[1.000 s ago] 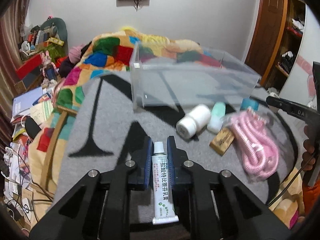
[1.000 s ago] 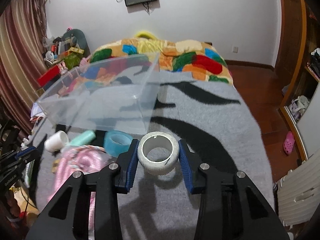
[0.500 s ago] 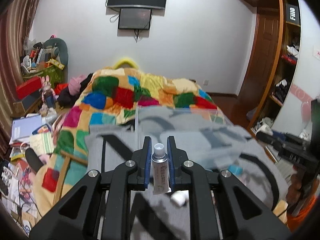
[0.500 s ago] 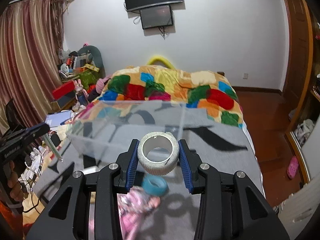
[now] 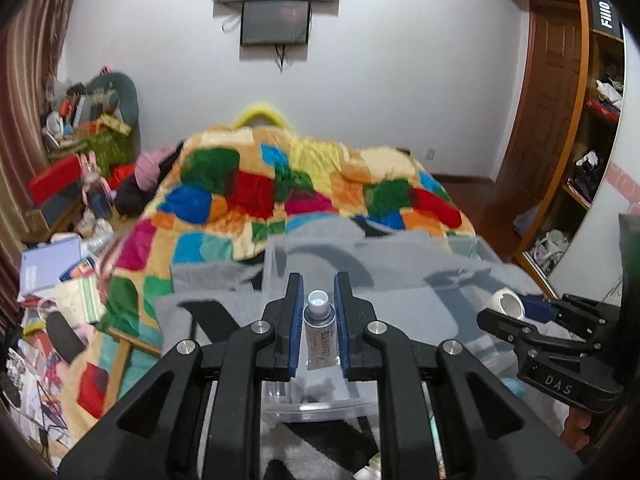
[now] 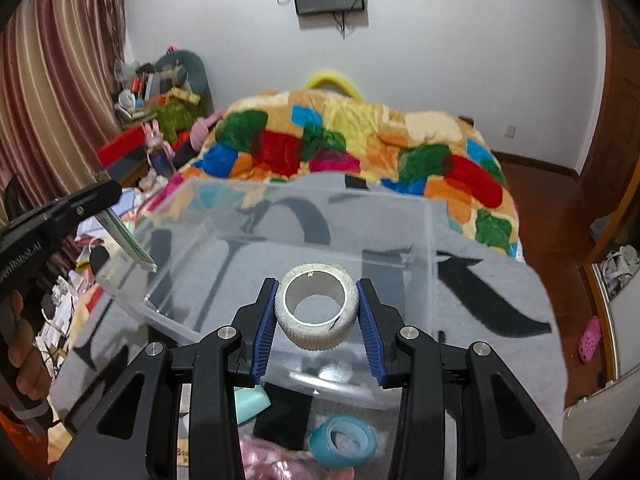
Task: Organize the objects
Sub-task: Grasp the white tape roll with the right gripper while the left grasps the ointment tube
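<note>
My left gripper (image 5: 318,300) is shut on a white ointment tube (image 5: 320,336), cap pointing forward, held above the near edge of the clear plastic box (image 5: 280,264). My right gripper (image 6: 316,308) is shut on a white tape roll (image 6: 317,305), held over the same clear box (image 6: 430,240). In the left wrist view the right gripper (image 5: 516,312) shows at the right with the white roll (image 5: 507,303). In the right wrist view the left gripper (image 6: 116,236) shows at the left with the tube (image 6: 128,242) hanging over the box's left rim.
The box stands on a grey blanket (image 6: 500,300) on the bed, with a patchwork quilt (image 6: 340,148) behind. Below the right gripper lie a blue tape roll (image 6: 342,442), a mint bottle (image 6: 250,402) and a pink cable bag (image 6: 272,462). Clutter fills the floor at the left (image 5: 52,272).
Both grippers rose from the blanket with their objects and moved forward over the clear box. The left one lifted the tube, the right one the white roll.
</note>
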`<state>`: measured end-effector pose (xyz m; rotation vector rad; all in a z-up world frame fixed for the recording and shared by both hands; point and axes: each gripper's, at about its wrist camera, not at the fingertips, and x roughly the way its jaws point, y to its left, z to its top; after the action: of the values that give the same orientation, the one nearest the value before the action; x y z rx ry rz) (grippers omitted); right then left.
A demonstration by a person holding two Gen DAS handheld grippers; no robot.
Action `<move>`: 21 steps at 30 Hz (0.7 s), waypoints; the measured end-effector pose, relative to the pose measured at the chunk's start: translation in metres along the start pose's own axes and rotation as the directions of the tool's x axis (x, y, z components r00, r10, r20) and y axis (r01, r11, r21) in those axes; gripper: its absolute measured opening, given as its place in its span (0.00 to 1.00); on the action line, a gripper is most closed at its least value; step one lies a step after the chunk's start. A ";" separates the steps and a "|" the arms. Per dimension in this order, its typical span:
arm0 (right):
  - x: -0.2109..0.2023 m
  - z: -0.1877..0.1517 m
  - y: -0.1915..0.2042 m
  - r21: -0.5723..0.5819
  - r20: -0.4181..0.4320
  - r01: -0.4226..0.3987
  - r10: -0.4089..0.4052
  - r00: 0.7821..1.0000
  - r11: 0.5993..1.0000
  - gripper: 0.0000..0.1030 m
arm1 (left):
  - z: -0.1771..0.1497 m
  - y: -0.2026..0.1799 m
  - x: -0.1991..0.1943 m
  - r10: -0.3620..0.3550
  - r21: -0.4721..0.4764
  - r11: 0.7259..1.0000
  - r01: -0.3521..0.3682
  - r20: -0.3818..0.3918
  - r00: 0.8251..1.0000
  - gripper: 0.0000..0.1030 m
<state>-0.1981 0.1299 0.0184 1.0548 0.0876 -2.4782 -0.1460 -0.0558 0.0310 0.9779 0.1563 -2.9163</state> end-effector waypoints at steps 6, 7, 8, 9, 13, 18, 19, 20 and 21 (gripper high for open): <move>0.014 -0.005 0.002 0.000 -0.052 0.003 -0.003 0.999 1.000 0.35 | -0.016 -0.008 0.013 -0.040 0.026 0.999 0.041 -0.070 0.997 0.14; 0.016 -0.006 0.002 0.005 -0.060 0.001 -0.001 0.998 1.000 0.35 | -0.018 -0.010 0.013 -0.045 0.030 0.998 0.047 -0.074 0.996 0.14; 0.016 -0.006 0.002 0.014 -0.067 -0.007 0.008 0.998 1.000 0.37 | -0.018 -0.012 0.012 -0.051 0.033 0.998 0.054 -0.077 0.996 0.14; 0.016 -0.006 0.002 0.022 -0.071 -0.016 0.017 0.997 1.000 0.39 | -0.019 -0.014 0.010 -0.058 0.036 0.997 0.061 -0.079 0.995 0.14; 0.007 -0.006 0.002 0.031 -0.049 -0.025 0.027 0.998 0.999 0.56 | -0.016 -0.021 -0.002 -0.068 0.064 0.995 0.072 -0.064 0.996 0.15; -0.017 -0.008 0.005 0.002 0.002 -0.017 0.017 1.000 1.000 0.57 | -0.018 -0.020 -0.025 -0.077 0.083 0.993 0.080 -0.038 0.996 0.35; -0.023 -0.010 0.004 -0.003 0.013 -0.016 0.016 1.000 1.000 0.58 | -0.020 -0.020 -0.029 -0.080 0.086 0.993 0.083 -0.035 0.996 0.40; -0.029 -0.013 0.002 -0.007 0.023 -0.015 0.015 1.000 1.000 0.59 | -0.023 -0.019 -0.034 -0.082 0.090 0.992 0.084 -0.032 0.996 0.44; -0.033 -0.015 0.000 -0.012 0.028 -0.014 0.014 0.999 1.000 0.59 | -0.026 -0.019 -0.037 -0.082 0.095 0.992 0.085 -0.030 0.996 0.45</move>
<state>-0.1676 0.1454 0.0313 1.0117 0.0852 -2.4767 -0.1031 -0.0334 0.0341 1.0486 0.0593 -3.0134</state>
